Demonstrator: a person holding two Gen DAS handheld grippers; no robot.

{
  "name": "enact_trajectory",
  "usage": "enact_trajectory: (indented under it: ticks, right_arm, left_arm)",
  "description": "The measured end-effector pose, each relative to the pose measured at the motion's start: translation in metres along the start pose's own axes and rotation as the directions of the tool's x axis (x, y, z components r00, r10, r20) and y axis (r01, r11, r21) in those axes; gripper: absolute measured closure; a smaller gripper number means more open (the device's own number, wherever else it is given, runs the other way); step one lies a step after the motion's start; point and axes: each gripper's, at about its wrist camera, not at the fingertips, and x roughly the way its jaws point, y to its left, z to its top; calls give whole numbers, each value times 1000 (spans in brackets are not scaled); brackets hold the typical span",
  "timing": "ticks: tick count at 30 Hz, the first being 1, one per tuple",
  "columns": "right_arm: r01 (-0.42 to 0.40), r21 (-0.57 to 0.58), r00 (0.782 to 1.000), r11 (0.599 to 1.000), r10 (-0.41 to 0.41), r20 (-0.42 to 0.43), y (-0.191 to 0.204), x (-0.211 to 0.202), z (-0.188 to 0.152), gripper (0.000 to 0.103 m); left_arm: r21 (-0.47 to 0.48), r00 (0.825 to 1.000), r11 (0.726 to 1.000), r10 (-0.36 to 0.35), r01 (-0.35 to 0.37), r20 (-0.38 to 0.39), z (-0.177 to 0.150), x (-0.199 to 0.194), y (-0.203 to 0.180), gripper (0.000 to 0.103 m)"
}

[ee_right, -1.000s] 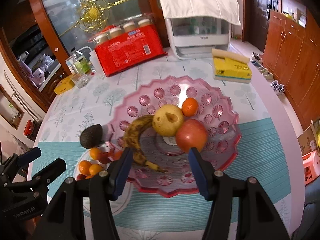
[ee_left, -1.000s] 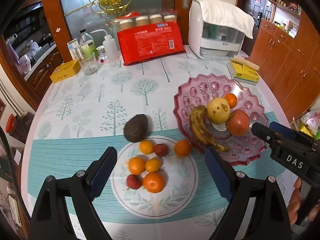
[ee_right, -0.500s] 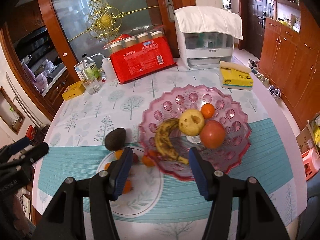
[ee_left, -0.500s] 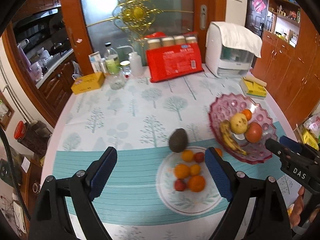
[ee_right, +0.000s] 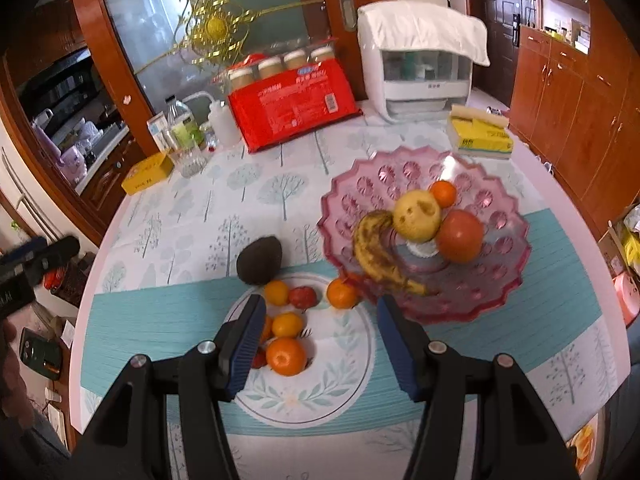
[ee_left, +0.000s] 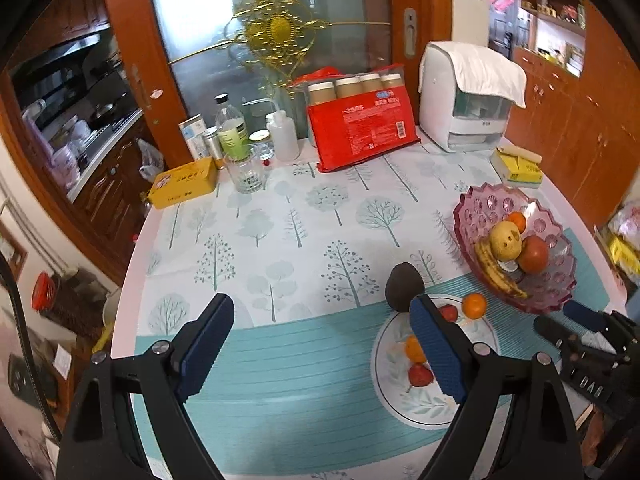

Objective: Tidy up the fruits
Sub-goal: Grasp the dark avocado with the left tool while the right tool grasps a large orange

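Note:
A pink glass fruit bowl [ee_right: 500, 292] holds a banana [ee_right: 376, 248], a yellow pear [ee_right: 416, 216], a red apple [ee_right: 460, 236] and a small orange [ee_right: 443, 193]. A white plate [ee_right: 340, 368] in front of it holds several small oranges and red fruits. A dark avocado [ee_right: 259, 260] lies on the table by the plate's far edge. My right gripper [ee_right: 318, 344] is open and empty above the plate. My left gripper [ee_left: 320, 340] is open and empty, raised over the table left of the plate [ee_left: 400, 396]; the bowl [ee_left: 552, 296] is at its right.
At the table's far side stand a red package [ee_right: 292, 106], a white appliance [ee_right: 420, 60], a yellow box [ee_right: 480, 136], bottles and a glass [ee_left: 248, 168], and a yellow tin [ee_left: 184, 182]. The round table edge [ee_right: 80, 344] runs close on the left.
Both grippers have pulled back and up from the fruit. The left view has swung left, so plate and bowl now sit at its right. The right gripper has shifted from the bowl to over the plate.

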Motion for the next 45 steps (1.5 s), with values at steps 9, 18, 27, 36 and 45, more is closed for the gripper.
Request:
enact_trajectory:
  ticks: [9,18,27,36,45]
  right_arm:
    - [29,6,993,1000,-28,-114,6,45,-31,45]
    - [-24,32,976,999,30,-217,6,90,-50,45]
    - [-65,-20,964,998,58,-259,24,124,-52,45]
    - [-122,-13,959,992,114,-261,23,141,-51,54]
    - [-81,-34,969,996,71,-238,3,132,-53,58]
  left_arm:
    - [176,987,975,-120,137,-105,16,82,-22,14]
    - [182,949,950,-210,255,-234,12,173,-58,14]
    - [91,925,954,-249,285,-287,6,218,-71,14]
    - [2,900,946,-306,323,-311,4,241,-78,14]
    - [13,893,950,-289,312,-344,-3,258,-102,23]
